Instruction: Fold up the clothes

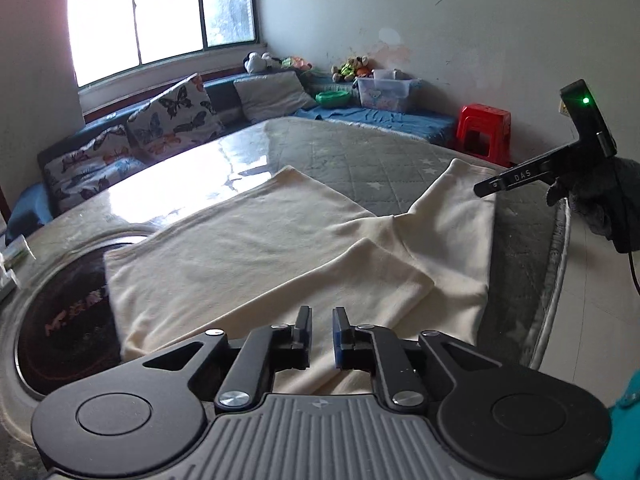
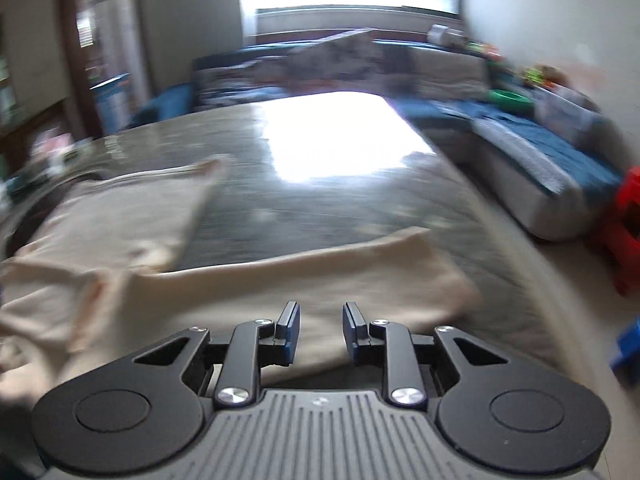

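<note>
Cream garment (image 1: pixel 256 240) lies spread on the worktop (image 1: pixel 360 152), partly folded. Left gripper (image 1: pixel 322 326) and right gripper (image 2: pixel 321 322) hover above it, fingers slightly parted, holding nothing. Cloth looks soft, light and limp; best pinched at a corner or hem.

Home: cushioned sofa (image 1: pixel 168 120), plush toys (image 1: pixel 352 67)
</note>
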Available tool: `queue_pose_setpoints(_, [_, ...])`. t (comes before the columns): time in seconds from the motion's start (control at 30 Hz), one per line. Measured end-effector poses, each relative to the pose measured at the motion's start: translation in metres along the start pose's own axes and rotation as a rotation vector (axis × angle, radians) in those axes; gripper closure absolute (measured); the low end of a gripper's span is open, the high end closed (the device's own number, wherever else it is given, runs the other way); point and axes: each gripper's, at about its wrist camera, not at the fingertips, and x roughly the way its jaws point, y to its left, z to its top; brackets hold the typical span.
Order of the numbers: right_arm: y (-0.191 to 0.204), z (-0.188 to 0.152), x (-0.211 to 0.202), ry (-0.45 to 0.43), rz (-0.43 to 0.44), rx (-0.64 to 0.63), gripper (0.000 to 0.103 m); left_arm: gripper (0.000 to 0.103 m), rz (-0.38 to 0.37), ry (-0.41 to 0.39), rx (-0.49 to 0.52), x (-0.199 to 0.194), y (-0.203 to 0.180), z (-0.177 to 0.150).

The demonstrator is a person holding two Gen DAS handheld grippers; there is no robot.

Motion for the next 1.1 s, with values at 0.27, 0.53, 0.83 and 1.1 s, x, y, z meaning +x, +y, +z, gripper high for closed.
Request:
queue_pose_setpoints(0.27, [-0.047,-0.001,0.010,-0.039,-0.120,0.138,0.080,0.091,-0.009,0.029,-0.050,0.026,-0.010,0.019])
queue_pose_setpoints(0.53, [-0.050,-0.006,0.006,-0.081,-0.154,0.218,0.075,0.090,-0.012,0.064,-0.062,0.047,-0.016,0.023])
queue_pose_setpoints(0.83, [-0.053,-0.007,0.003,-0.119,-0.095,0.271,0.097,0.086,-0.026,0.058,-0.071,0.054,-0.025,0.028])
queue_pose_setpoints(1.1, [-0.047,0.017,-0.043,-0.227,-0.001,0.281,0.097,0.072,-0.040,0.042,-0.050,0.066,-0.035,0.026])
